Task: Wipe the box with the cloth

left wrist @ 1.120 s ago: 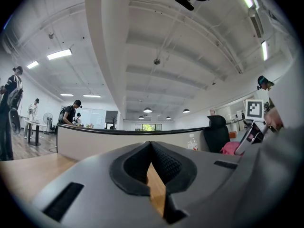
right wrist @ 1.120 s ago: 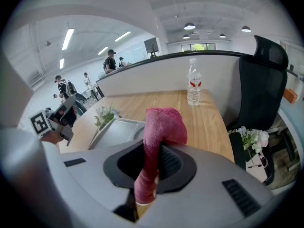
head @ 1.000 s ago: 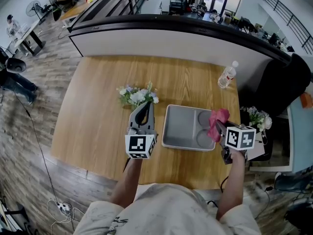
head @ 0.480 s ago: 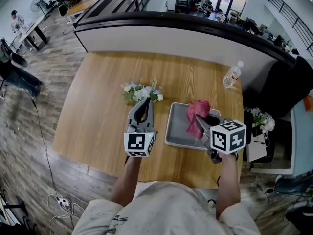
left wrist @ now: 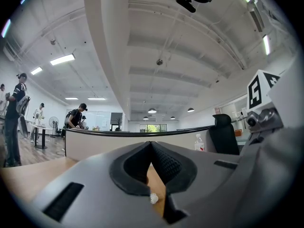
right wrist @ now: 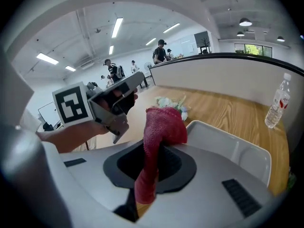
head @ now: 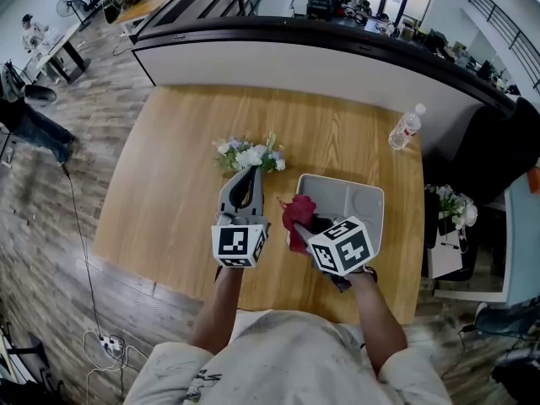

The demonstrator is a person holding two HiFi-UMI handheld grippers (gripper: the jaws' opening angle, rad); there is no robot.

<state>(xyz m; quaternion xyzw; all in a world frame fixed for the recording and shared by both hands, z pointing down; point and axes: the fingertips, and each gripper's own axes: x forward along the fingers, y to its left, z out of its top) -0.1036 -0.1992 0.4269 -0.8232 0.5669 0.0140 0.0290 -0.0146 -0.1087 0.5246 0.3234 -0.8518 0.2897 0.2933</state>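
The grey compartment box point(head: 348, 199) lies on the wooden table, right of centre. My right gripper point(head: 305, 224) is shut on a red cloth point(head: 297, 213), which bunches up over the box's left edge. In the right gripper view the cloth point(right wrist: 160, 123) stands between the pads and hangs down in front, with the box's rim point(right wrist: 223, 136) just beyond it. My left gripper point(head: 250, 177) lies left of the box, shut and holding nothing, its tips near the flowers. The left gripper view shows the pads point(left wrist: 161, 163) meeting at the tip.
A small bunch of white flowers point(head: 248, 155) lies on the table ahead of the left gripper. A water bottle point(head: 405, 127) stands at the table's far right corner. More flowers point(head: 452, 206) sit off the table's right side. A curved counter runs behind the table.
My right gripper has carried the red cloth leftward, from the box's right side across it to its left edge. The left gripper has hardly moved.
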